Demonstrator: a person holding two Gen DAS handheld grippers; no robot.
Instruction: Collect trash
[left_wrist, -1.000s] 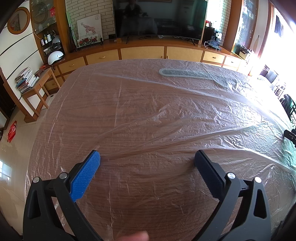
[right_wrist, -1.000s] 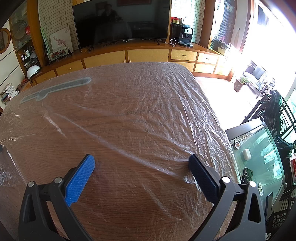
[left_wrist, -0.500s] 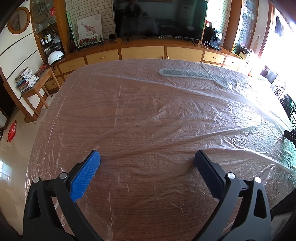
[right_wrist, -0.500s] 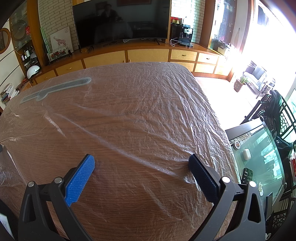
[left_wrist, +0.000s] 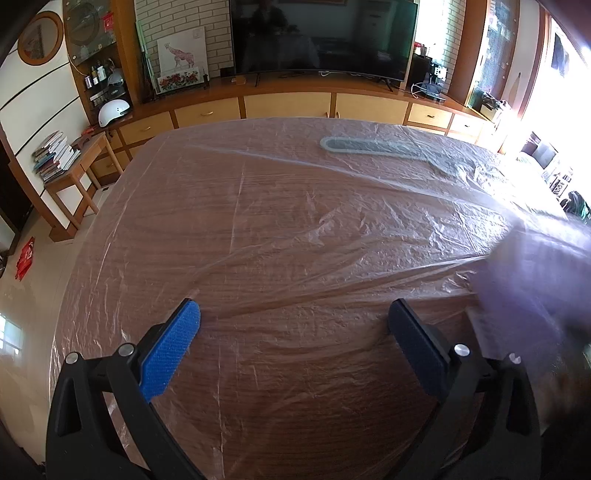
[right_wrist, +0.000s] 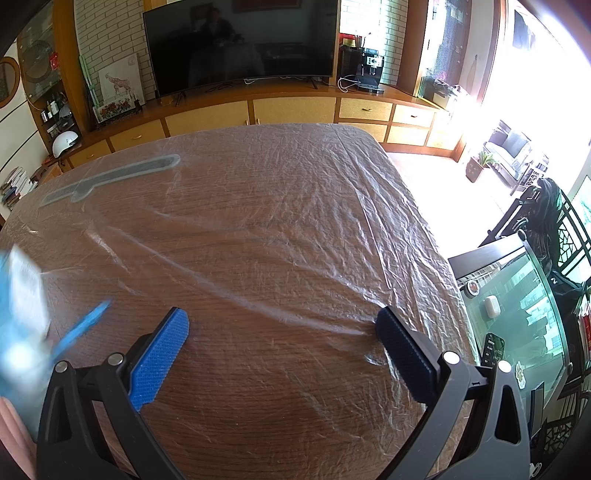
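A wooden table (left_wrist: 295, 229) lies under crinkled clear plastic film. My left gripper (left_wrist: 293, 314) hovers open over its near edge with nothing between the fingers. My right gripper (right_wrist: 281, 321) is also open and empty over the same table (right_wrist: 280, 221). A motion-blurred blue and white object (right_wrist: 22, 295) enters at the left edge of the right wrist view, with a person's hand (right_wrist: 9, 424) just below it. In the left wrist view it shows only as a purplish blur (left_wrist: 535, 280) at the right. What it is cannot be told.
A long grey-green flat strip (left_wrist: 373, 147) lies on the far side of the table, also visible in the right wrist view as a strip (right_wrist: 110, 177). A TV cabinet (left_wrist: 288, 103) runs behind. A glass-topped unit (right_wrist: 517, 314) stands right of the table, a small book table (left_wrist: 74, 166) left.
A fast-moving blurred blue and white object with a hand has come into view between the two grippers. Neither gripper has moved and both stay open.
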